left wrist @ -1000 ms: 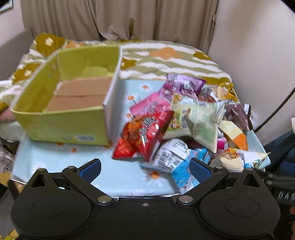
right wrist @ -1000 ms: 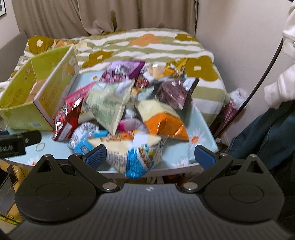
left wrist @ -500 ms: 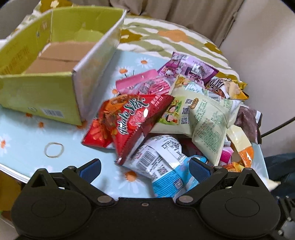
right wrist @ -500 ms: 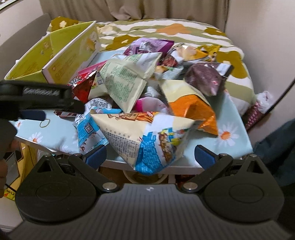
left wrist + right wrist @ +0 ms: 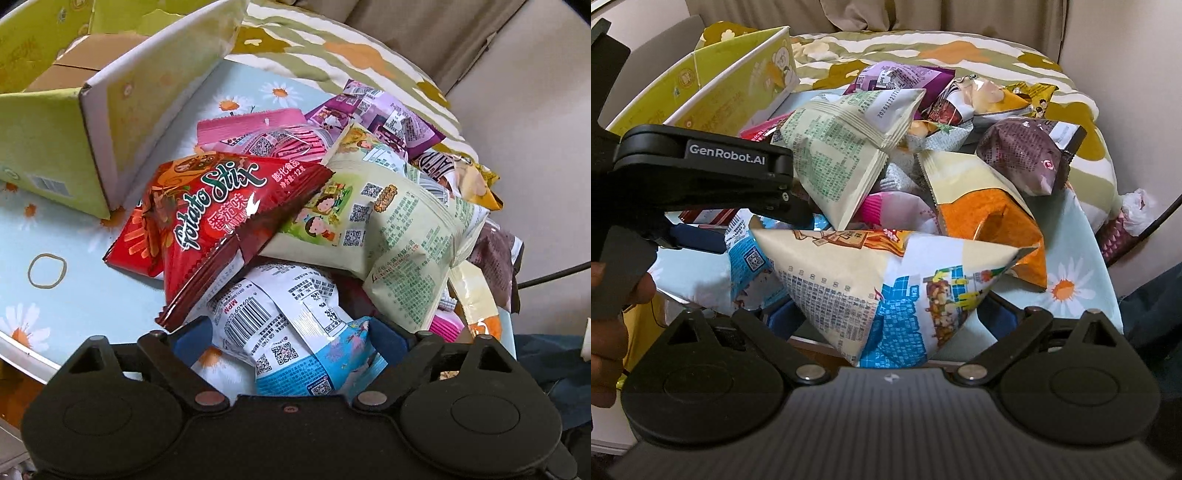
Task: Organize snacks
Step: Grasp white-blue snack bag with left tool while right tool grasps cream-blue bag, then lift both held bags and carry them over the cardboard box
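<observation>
Jaws on the left gripper [image 5: 290, 341] stand either side of a white-and-blue snack packet [image 5: 291, 332]; they have just been closing, and I cannot tell whether the blue pads press it yet. Ahead and to the left of those jaws sits the open yellow-green cardboard box [image 5: 92, 110] on the daisy-print counter [image 5: 55, 229], with a loose rubber band [image 5: 47, 270] between box and gripper. Just ahead, lying partly over the packet, is the red Potato Stix bag [image 5: 218, 218], and ahead to the right a pale green bag [image 5: 388, 229] leans on the heap, with a pink packet [image 5: 258, 133] and a purple one [image 5: 376, 114] beyond it. Further right, the right gripper [image 5: 886, 321] has its jaws spread wide around the lower end of a cream-and-blue bag [image 5: 886, 288], which overhangs the counter's near edge; the pads appear to stand clear of it, so nothing seems held. Ahead and to the right of these jaws lie an orange bag [image 5: 990, 229] and a brown one [image 5: 1027, 155]. By my reading, the step in hand is the first picking from the pile, each hand taking its nearest packet. Next, both pairs of jaws need to close gently on the crinkly film, then lift without dragging neighbours, and carry across to the box.
</observation>
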{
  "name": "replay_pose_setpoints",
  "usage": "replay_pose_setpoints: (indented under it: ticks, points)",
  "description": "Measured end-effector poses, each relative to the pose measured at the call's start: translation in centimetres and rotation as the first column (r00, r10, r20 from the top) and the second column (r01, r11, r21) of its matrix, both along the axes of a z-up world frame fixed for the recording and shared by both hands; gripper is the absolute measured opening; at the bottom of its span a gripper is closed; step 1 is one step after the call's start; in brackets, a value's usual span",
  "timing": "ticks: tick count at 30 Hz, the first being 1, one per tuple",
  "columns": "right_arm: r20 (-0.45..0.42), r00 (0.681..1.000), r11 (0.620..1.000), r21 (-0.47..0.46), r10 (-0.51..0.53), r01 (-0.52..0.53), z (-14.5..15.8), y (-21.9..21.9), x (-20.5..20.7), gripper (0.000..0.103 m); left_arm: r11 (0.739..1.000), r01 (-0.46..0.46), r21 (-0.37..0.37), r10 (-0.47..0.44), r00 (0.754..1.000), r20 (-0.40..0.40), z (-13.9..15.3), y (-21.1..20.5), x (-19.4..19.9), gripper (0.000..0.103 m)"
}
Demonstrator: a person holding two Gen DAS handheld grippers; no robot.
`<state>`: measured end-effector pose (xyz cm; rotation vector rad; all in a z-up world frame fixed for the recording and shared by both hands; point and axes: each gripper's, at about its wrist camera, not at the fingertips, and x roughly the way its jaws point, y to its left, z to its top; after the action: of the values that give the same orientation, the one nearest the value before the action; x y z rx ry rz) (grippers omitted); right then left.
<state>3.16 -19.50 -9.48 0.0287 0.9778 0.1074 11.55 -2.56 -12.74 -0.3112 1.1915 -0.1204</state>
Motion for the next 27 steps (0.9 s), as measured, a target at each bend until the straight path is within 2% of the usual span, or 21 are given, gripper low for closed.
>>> replay_pose_setpoints:
  ticks: [5,14,20,27]
  points:
    - [-0.002,1.0,1.0,0.013,0.008,-0.008,-0.3,-0.4,0.2,0.103,0.999,-0.007,-0.048,0.008,1.0,0.017,0.0,0.0,0.1,0.074]
    - [0.003,1.0,0.999,0.03,0.023,-0.023,-0.4,-0.6,0.1,0.103,0.998,-0.011,-0.064,0.014,0.998,0.054,0.6,0.2,-0.5,0.062]
    - [0.008,0.999,0.998,0.04,0.037,-0.037,-0.2,-0.8,0.0,0.092,0.998,-0.01,-0.069,0.014,0.998,0.064,1.0,0.4,-1.1,0.06]
    - [0.026,0.999,0.998,0.051,0.036,-0.037,1.1,-1.4,-0.5,0.089,0.997,0.002,-0.072,0.005,0.995,0.102,2.9,0.4,-2.1,0.06]
